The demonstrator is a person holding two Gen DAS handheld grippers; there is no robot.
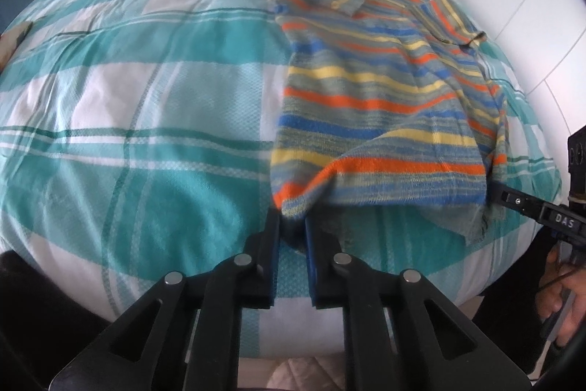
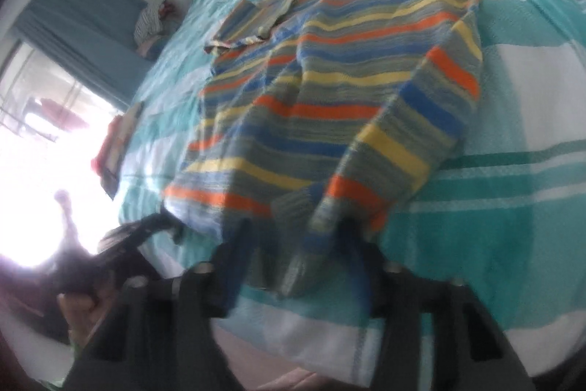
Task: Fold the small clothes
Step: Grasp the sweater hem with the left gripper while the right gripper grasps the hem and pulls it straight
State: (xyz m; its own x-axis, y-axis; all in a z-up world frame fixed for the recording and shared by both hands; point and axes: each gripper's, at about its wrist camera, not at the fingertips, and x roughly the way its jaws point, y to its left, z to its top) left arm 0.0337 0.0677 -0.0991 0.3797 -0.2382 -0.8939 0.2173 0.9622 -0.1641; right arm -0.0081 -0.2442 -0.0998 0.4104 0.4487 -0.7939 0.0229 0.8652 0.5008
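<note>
A bed covered in a teal-and-white checked quilt [image 1: 146, 105] carried one small knitted shirt with orange, yellow and blue stripes [image 1: 384, 90], spread flat with its collar at the far end, likely so the hem could be lifted and folded over. Two tongs worked the hem nearest the bed's edge: the left tongs [image 1: 292, 213] were clamped on one hem corner, the right tongs [image 2: 293, 237] on the other, though blur obscured that grip.

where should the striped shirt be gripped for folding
At the two bottom hem corners, coming from the near edge of the bed. The striped shirt lies flat, collar away, hem nearest. The left gripper is already shut on one corner there, and the right gripper is at the other.
</note>
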